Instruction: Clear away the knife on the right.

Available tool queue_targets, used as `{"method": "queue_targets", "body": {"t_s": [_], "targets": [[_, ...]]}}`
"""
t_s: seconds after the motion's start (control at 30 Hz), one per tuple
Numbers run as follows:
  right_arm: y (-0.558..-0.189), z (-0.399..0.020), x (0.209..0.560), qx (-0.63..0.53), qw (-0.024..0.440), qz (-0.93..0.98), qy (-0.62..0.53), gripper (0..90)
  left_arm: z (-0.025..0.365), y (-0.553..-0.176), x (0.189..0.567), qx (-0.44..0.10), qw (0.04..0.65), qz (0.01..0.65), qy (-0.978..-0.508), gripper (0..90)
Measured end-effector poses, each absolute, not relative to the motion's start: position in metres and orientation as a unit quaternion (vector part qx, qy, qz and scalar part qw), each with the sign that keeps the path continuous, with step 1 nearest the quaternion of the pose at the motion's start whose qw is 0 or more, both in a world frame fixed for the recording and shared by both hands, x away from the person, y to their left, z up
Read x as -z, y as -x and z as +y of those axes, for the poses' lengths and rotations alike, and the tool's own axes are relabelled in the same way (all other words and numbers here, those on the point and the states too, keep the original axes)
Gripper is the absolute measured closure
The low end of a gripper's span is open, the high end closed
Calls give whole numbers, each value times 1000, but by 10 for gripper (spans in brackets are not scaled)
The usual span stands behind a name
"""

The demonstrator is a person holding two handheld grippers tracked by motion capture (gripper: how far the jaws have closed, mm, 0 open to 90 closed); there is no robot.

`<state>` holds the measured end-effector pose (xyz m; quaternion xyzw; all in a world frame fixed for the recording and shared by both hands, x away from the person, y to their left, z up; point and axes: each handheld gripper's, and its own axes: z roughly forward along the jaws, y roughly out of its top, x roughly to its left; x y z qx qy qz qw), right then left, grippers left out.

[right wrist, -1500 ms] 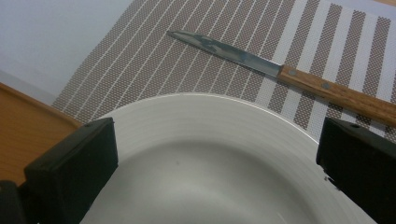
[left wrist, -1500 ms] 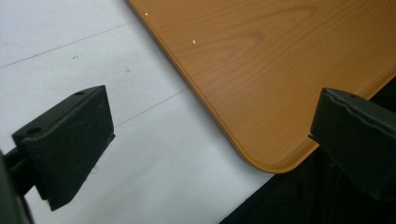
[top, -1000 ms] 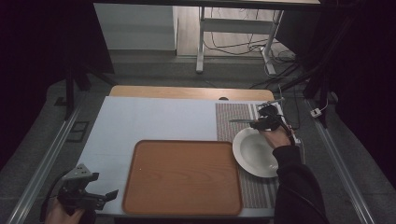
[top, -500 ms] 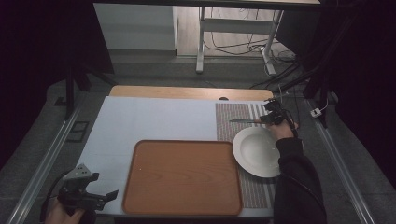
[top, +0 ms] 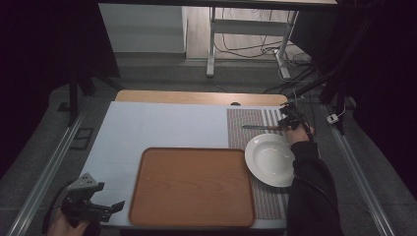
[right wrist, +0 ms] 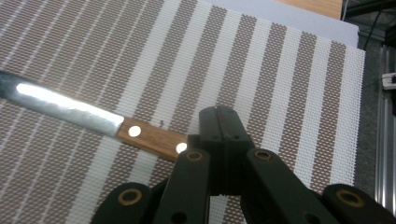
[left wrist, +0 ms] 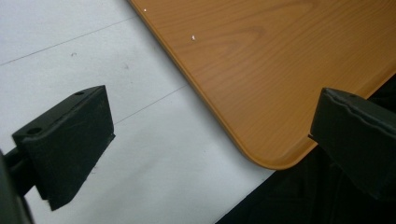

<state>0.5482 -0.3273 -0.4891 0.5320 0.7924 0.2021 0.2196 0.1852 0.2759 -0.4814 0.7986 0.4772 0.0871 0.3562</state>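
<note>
Gripping a knife (right wrist: 93,122) by its wooden handle, the right gripper (right wrist: 218,135) has its fingers closed over the striped placemat (right wrist: 280,70), beyond a white plate (top: 270,160). Left gripper (left wrist: 210,135) fingers gape wide beside the wooden tray (left wrist: 280,60) on the tabletop (left wrist: 70,42).

I count one wooden tray (top: 192,186), one white plate (top: 271,159), one striped mat (top: 251,123) and one knife (top: 261,127) on the single table (top: 157,125). I count two grippers: one left gripper (top: 117,206) at the near left corner and one right gripper (top: 284,124) at the knife's handle. The knife shows two rivets (right wrist: 135,131) in its wooden handle.
</note>
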Motion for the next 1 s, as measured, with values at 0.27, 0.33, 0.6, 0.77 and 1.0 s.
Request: {"method": "queue_targets", "body": {"t_s": [0.27,0.33,0.6,0.77,1.0], "targets": [[-550,-333,495,-189,206,797,-536,900,276,-185,481,-88,355,478,-799,0],[-547,-335,494,-188,195,800,-536,900,276,-185,481,-88,355,478,-799,0],[-531,-345,491,-192,150,813,-529,900,275,-185,481,-89,353,477,-800,0],[-525,-346,489,-189,134,820,-524,899,275,-185,481,-89,352,476,-801,0],[-527,-347,474,-242,140,791,-544,637,274,-185,481,-89,351,477,-801,0]]}}
